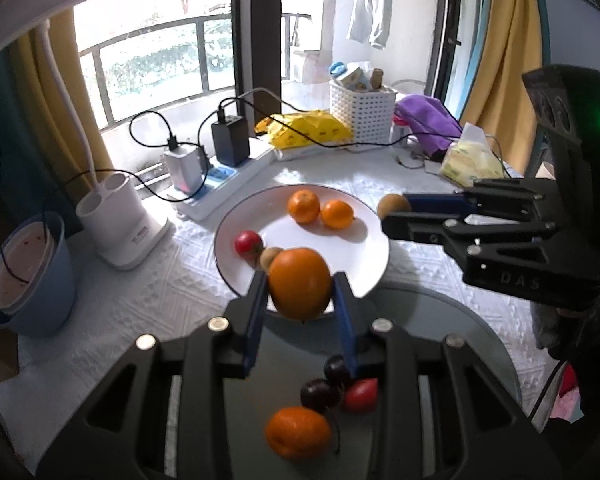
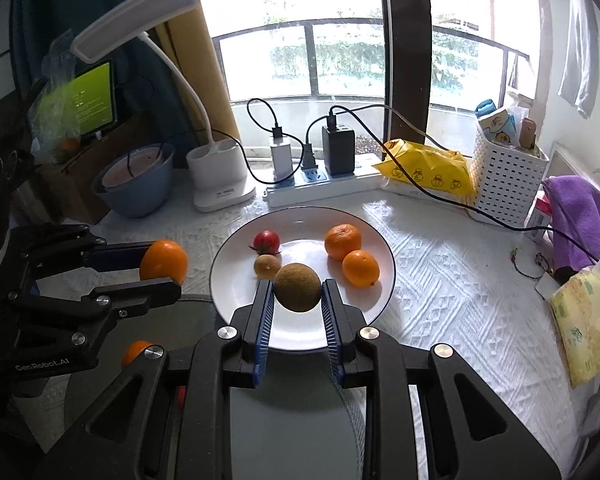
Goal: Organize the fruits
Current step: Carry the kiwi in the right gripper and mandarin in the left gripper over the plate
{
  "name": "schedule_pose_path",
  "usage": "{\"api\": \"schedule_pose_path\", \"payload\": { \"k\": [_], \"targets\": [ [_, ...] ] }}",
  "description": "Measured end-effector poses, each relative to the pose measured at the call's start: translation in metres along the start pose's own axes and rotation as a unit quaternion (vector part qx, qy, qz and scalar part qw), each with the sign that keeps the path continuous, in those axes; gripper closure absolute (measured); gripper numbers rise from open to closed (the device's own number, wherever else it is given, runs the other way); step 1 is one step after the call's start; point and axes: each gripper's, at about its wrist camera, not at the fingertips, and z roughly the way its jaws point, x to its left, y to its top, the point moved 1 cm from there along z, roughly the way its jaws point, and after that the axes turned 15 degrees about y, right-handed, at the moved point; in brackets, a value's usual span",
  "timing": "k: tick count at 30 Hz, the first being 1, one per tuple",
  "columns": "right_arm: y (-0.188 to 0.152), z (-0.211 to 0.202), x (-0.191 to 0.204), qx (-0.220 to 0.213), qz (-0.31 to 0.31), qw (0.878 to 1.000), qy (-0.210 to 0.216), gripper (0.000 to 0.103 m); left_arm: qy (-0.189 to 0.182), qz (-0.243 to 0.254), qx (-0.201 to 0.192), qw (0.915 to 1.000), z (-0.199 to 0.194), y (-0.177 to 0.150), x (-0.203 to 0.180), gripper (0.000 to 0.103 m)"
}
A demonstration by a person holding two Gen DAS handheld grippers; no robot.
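My left gripper (image 1: pixel 300 284) is shut on a large orange (image 1: pixel 299 282), held above the near rim of the white plate (image 1: pixel 236 280). My right gripper (image 2: pixel 298 286) is shut on a brown kiwi (image 2: pixel 298 287), also over the plate's (image 2: pixel 228 312) near edge. On the plate lie two small oranges (image 2: pixel 343 241) (image 2: pixel 361 268), a red tomato (image 2: pixel 266 241) and a small brown fruit (image 2: pixel 267 265). Beneath the left gripper, on a dark glass round (image 1: pixel 440 320), lie another orange (image 1: pixel 298 433), dark cherries (image 1: pixel 320 394) and a red fruit (image 1: pixel 362 394).
Behind the plate stand a power strip (image 2: pixel 320 188) with chargers and cables, a white lamp base (image 2: pixel 218 178), a blue bowl (image 2: pixel 134 188), a yellow bag (image 2: pixel 428 172) and a white basket (image 2: pixel 508 176). A tissue pack (image 2: pixel 584 320) and purple cloth (image 2: pixel 580 216) lie right.
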Motion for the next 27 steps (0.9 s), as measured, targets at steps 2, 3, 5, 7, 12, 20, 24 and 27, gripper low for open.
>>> {"api": "schedule_pose_path", "payload": {
  "k": [2, 3, 5, 7, 12, 20, 24, 27],
  "targets": [
    [0.002, 0.006, -0.005, 0.003, 0.002, 1.0, 0.0, 0.077, 0.001, 0.0, 0.003, 1.0, 0.009, 0.004, 0.001, 0.069],
    [0.004, 0.008, -0.007, 0.004, 0.003, 1.0, 0.0, 0.077, 0.001, 0.0, 0.007, 1.0, 0.014, 0.006, 0.002, 0.069],
    [0.006, 0.014, -0.011, 0.007, 0.004, 1.0, 0.0, 0.077, 0.0, 0.002, 0.009, 1.0, 0.02, 0.01, 0.003, 0.069],
    [0.008, 0.018, -0.015, 0.009, 0.005, 1.0, 0.002, 0.077, 0.0, 0.007, 0.01, 0.9999, 0.028, 0.016, 0.005, 0.069],
    [0.012, 0.031, -0.021, 0.013, 0.011, 1.0, 0.006, 0.077, -0.003, 0.011, 0.009, 0.9999, 0.047, 0.031, 0.011, 0.069],
    [0.018, 0.051, -0.032, 0.015, 0.015, 1.0, 0.011, 0.077, -0.019, -0.011, 0.021, 0.9995, 0.088, 0.038, 0.018, 0.069],
    [0.018, 0.06, -0.04, 0.016, 0.023, 1.0, 0.007, 0.077, -0.027, -0.012, 0.032, 0.9991, 0.103, 0.037, 0.014, 0.069],
    [0.018, 0.067, -0.046, 0.021, 0.028, 0.999, 0.009, 0.077, -0.029, -0.014, 0.038, 0.9988, 0.11, 0.037, 0.011, 0.069]
  ]
}}
